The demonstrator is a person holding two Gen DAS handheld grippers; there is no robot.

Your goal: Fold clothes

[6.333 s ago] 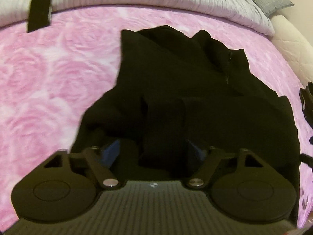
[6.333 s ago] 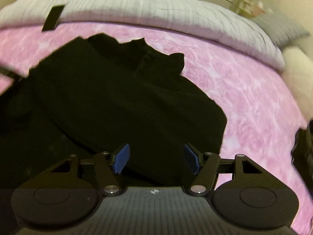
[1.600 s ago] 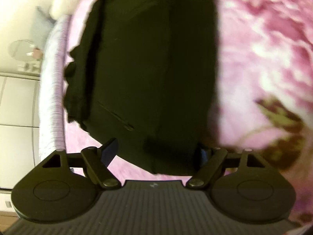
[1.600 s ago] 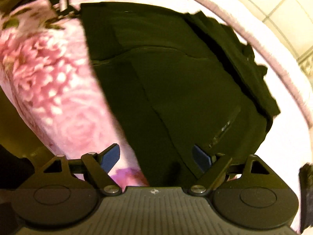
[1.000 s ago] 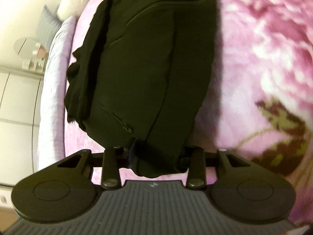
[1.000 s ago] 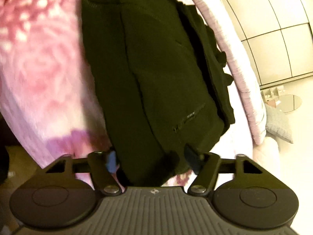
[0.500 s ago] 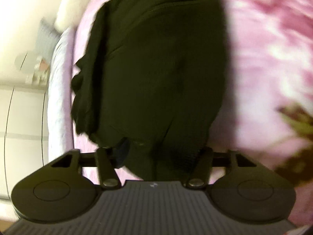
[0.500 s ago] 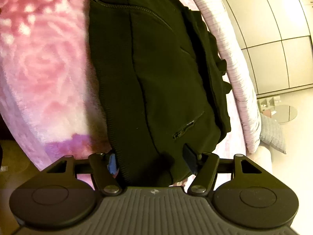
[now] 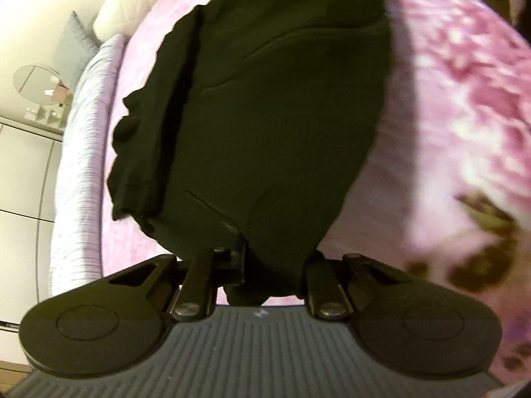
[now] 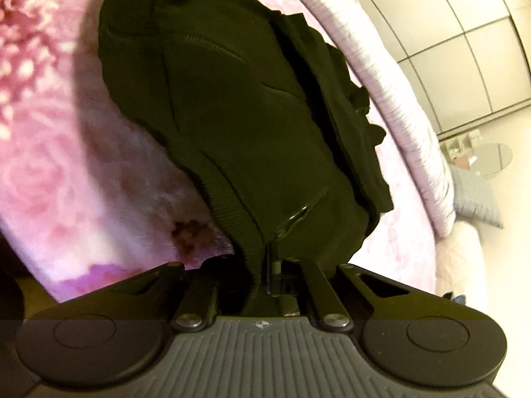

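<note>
Half a second before, both pairs of tongs stood partly open astride the near edge of the black jacket (image 9: 272,126); by this moment their jaws had just been closing, and each was pinched tight on the cloth. The left gripper (image 9: 270,265) had the hem bunched between its fingers, the fabric bulging over them and hiding the pads. The right gripper (image 10: 273,265) had its fingers drawn almost together on the ribbed hem beside a short zip pocket, which sat just above the grip. Compared with the earlier views the near edge of the jacket was pulled into a narrower, gathered point at each gripper and looked raised off the bed, while the rest of the garment lay spread away from the cameras on the pink floral blanket (image 9: 458,106). Beyond the blanket ran a pale striped duvet (image 10: 391,76), with a small dark strip lying on it at the top of the right view. A grey cushion (image 10: 478,199) lay at the bed's far end, near a round mirror (image 9: 35,84) against a cream wall, and pale panelled wardrobe doors (image 10: 464,33) stood behind.
</note>
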